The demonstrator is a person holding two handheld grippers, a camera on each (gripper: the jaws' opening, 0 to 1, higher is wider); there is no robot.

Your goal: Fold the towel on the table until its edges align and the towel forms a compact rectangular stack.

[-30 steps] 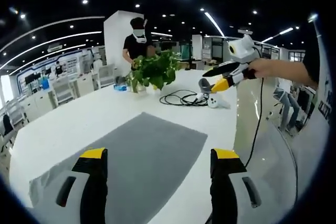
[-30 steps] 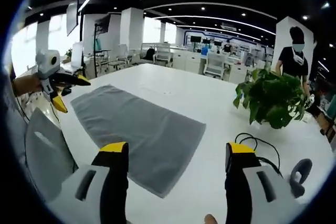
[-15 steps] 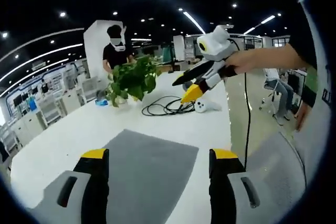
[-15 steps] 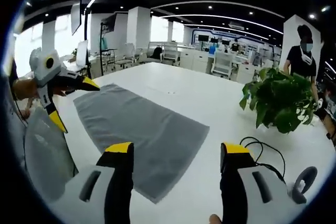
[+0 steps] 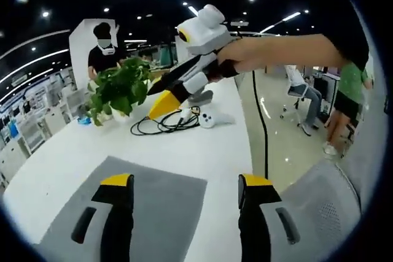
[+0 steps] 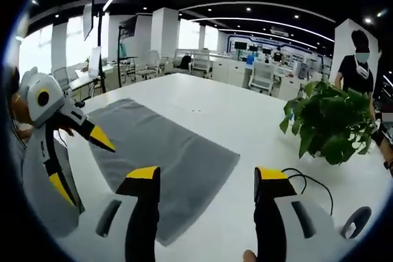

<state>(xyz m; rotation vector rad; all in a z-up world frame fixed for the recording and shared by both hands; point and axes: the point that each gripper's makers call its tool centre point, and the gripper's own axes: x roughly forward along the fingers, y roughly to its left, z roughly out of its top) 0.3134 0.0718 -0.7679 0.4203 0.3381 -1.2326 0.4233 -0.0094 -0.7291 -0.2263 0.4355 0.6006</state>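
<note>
A grey towel [image 5: 156, 204] [image 6: 166, 145] lies flat and spread out on the white table [image 5: 67, 151] [image 6: 209, 105]. In the left gripper view my left gripper [image 5: 185, 185] is open above the towel's near end, nothing between its jaws. My right gripper [image 5: 169, 93] comes in from the right, held by a hand, high over the table beyond the towel. In the right gripper view my right gripper [image 6: 207, 176] is open over the towel's edge. The left gripper [image 6: 83, 164] hangs close at the left, open, beside the towel.
A potted green plant [image 5: 120, 87] [image 6: 328, 124], a black coiled cable [image 5: 163, 124] [image 6: 307, 182] and a white controller [image 5: 209, 118] sit at the table's far end. A person [image 5: 104, 47] [image 6: 359, 59] stands behind the plant. A grey chair [image 5: 319, 207] is at the table's side.
Both hands have drawn nearer each other: each gripper looms larger and closer in the other's view. The towel lies as it did, flat and untouched.
</note>
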